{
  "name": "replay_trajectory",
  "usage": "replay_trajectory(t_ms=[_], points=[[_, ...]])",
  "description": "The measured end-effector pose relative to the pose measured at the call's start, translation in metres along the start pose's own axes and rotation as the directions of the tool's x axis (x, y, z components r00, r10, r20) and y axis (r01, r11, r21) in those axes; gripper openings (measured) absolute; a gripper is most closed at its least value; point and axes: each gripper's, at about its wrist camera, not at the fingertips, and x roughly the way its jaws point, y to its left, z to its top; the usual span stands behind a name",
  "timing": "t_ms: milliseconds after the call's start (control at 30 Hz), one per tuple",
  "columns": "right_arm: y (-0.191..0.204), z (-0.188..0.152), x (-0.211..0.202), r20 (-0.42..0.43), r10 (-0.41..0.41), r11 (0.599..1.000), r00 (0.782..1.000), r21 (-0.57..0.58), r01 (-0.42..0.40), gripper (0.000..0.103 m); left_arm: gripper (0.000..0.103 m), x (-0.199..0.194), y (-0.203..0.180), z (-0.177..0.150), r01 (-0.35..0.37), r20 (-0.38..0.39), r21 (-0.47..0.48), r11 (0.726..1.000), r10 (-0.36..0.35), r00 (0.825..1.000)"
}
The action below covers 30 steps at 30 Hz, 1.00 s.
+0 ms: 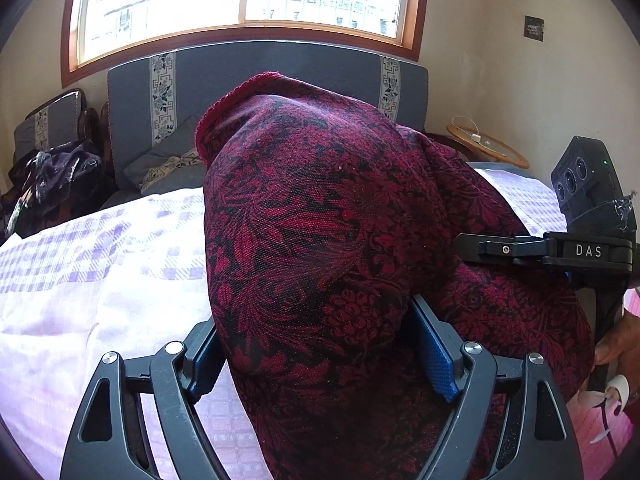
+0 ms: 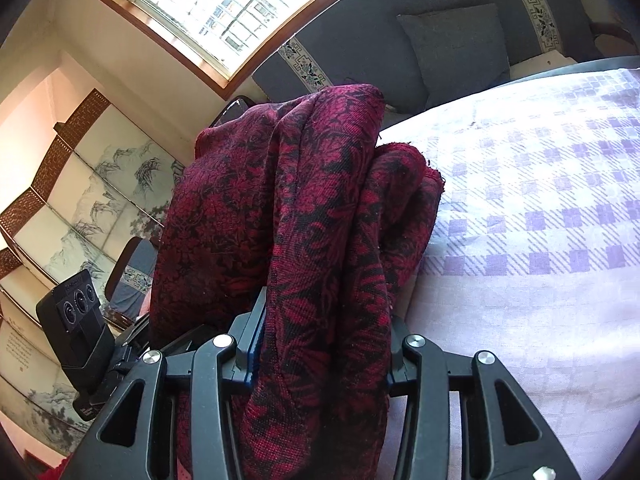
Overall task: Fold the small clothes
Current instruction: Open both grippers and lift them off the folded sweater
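A dark red garment (image 1: 320, 220) with a black floral pattern is lifted off the bed in a bunched, hanging mass. In the left wrist view it bulges between the jaws of my left gripper (image 1: 320, 360), which stand wide; the blue right pad (image 1: 436, 356) shows its bare face beside the cloth. My right gripper (image 2: 320, 352) is shut on a thick folded bundle of the same garment (image 2: 300, 200), whose folds rise above its fingers. The right gripper's black body (image 1: 560, 250) shows at the right edge of the left view, touching the cloth.
A white and lilac checked bed sheet (image 1: 100, 280) lies under the garment and spreads right (image 2: 540, 240). Behind stand a grey padded headboard (image 1: 260, 72), a grey pillow (image 2: 452, 48), dark clothes on a chair (image 1: 52, 184) and a round side table (image 1: 488, 148). A hand (image 1: 616, 340) holds the right gripper.
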Motion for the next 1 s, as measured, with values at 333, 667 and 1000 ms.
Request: replay_trajectory(t_ms=[333,667,1000], points=[[0.025,-0.001,0.010,0.017,-0.111,0.993,0.994,-0.035,0.112,0.069,0.097,-0.015,-0.005,-0.009,-0.167,0.067,0.051,0.985,0.163,0.984],[0.074,-0.044,-0.045,0.198,-0.220,0.970,0.955,-0.061,0.236,0.072,0.097,-0.063,-0.019,-0.026,-0.253,0.133,0.024,0.967,0.248,0.960],[0.128,-0.121,-0.097,0.275,-0.304,0.920,0.912,-0.163,0.356,0.090,0.103,-0.149,-0.060,-0.051,-0.365,0.266,0.014,0.931,0.348,0.899]])
